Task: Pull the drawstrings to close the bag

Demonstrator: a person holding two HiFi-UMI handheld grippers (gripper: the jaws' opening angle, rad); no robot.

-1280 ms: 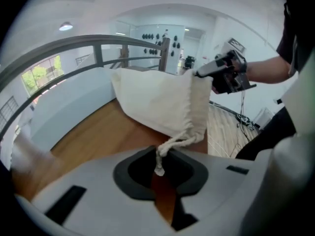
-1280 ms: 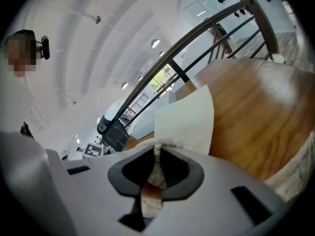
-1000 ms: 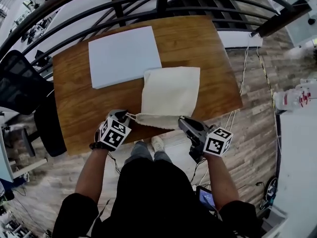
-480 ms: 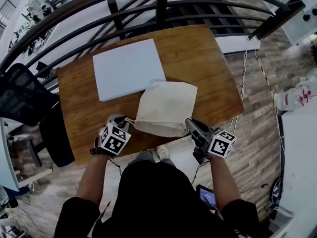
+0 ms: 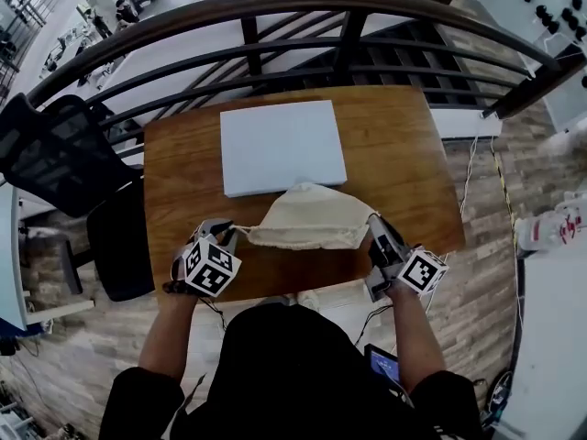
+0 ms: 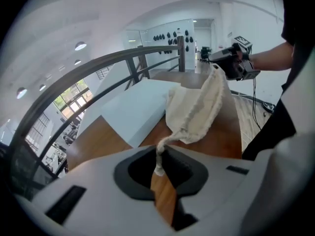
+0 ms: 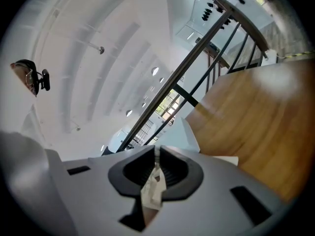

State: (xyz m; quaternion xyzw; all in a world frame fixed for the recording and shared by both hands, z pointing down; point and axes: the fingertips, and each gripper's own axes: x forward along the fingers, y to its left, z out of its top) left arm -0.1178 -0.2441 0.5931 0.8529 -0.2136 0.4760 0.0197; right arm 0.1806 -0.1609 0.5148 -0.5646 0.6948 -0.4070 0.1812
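Observation:
A cream cloth bag (image 5: 309, 218) hangs stretched between my two grippers over the front of the wooden table (image 5: 183, 168), its mouth gathered into a narrow ruffled edge. My left gripper (image 5: 227, 235) is shut on the left drawstring (image 6: 159, 154), which runs taut from the jaws up to the bag (image 6: 197, 107). My right gripper (image 5: 374, 226) is shut on the right drawstring (image 7: 153, 187), a short pale end pinched between the pads. In the left gripper view the right gripper (image 6: 230, 63) shows at the bag's far corner.
A flat white board (image 5: 282, 145) lies on the table just behind the bag. A dark curved railing (image 5: 293, 39) runs along the table's far side. A black chair (image 5: 55, 159) stands to the left. Cables (image 5: 477, 168) trail on the wood floor at the right.
Both grippers have drawn apart and risen. The bag, flat on the table before, has bunched up, its mouth has closed narrower and it now hangs lifted between them.

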